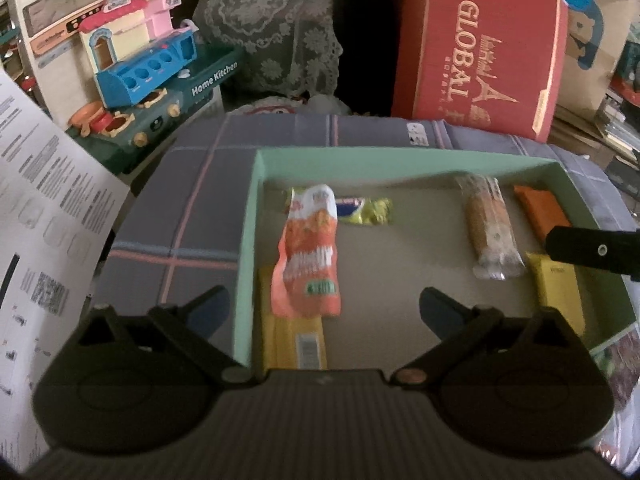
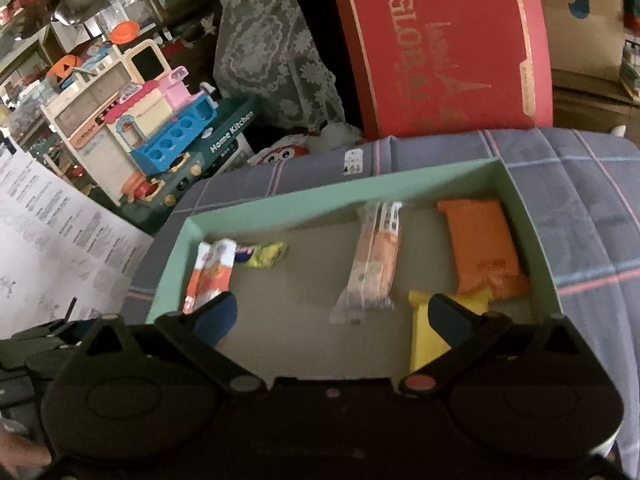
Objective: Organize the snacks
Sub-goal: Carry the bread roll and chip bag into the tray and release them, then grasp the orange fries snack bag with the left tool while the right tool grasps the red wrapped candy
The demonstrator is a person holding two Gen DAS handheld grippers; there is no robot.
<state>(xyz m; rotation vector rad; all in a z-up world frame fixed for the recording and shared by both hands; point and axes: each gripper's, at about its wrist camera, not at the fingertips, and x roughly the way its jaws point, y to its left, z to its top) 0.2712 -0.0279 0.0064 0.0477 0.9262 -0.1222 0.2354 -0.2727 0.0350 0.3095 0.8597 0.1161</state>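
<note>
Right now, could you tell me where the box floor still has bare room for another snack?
The middle of the green box is bare, between the orange-and-white packet and the clear-wrapped bar. The left wall and the right side, with the orange pack and yellow pack, are crowded.

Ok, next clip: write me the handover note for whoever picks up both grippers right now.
Left gripper: open, empty, hovering over the left part of the green box.
Right gripper: open, empty, over the box's right part.
In the box: orange-and-white packet lying on a yellow bar, small yellow candy behind it, clear-wrapped biscuit stick mid-right, orange pack and yellow pack at the right.
Done: six snacks are in the box.
Left: no loose snacks seen on the plaid cloth; perhaps straighten the overlapping ones.
</note>
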